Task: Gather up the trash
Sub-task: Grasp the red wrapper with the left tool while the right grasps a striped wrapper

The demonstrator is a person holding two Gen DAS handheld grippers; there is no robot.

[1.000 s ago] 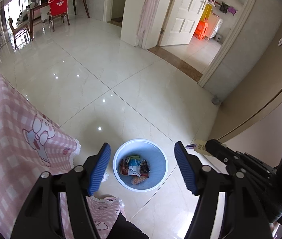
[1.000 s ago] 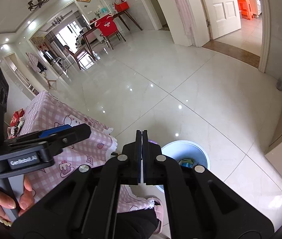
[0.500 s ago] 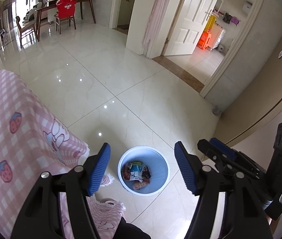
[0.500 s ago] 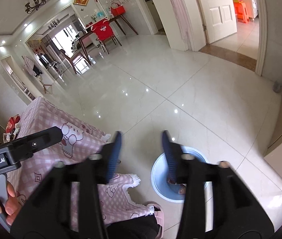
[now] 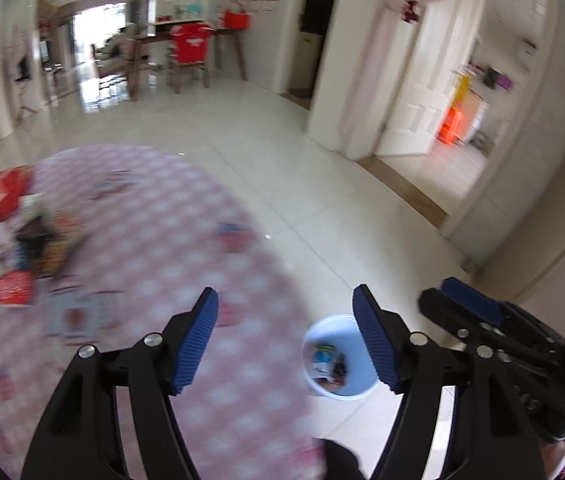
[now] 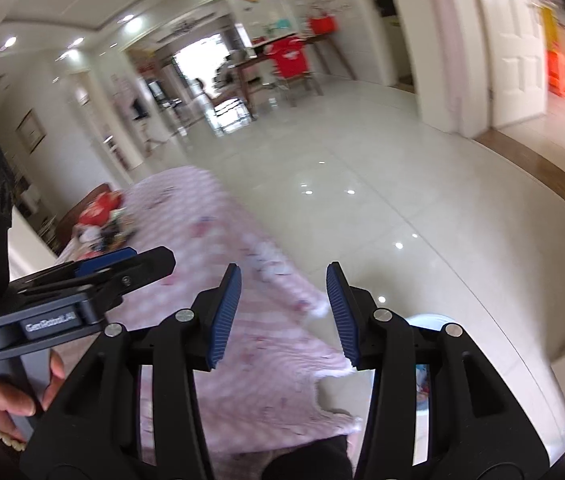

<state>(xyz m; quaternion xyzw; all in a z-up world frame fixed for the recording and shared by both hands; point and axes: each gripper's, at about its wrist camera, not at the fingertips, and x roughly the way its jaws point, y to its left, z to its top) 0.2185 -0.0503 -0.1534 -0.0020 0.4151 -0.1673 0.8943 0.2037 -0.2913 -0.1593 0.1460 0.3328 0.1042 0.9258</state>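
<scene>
Both tools empty: left tool spread wide, opened a bit more just now; right tool half spread. Bin on floor below, part full. Next: wrappers at surface's far end; approach low, pinch one.

Open tiled floor ahead and right, nothing on it up to the doorways. Table with pink checked cloth blocks the left; wrapper pile crowds its far-left end, rest of the top bare. Blue bin just off the table's edge, mouth unobstructed.
</scene>
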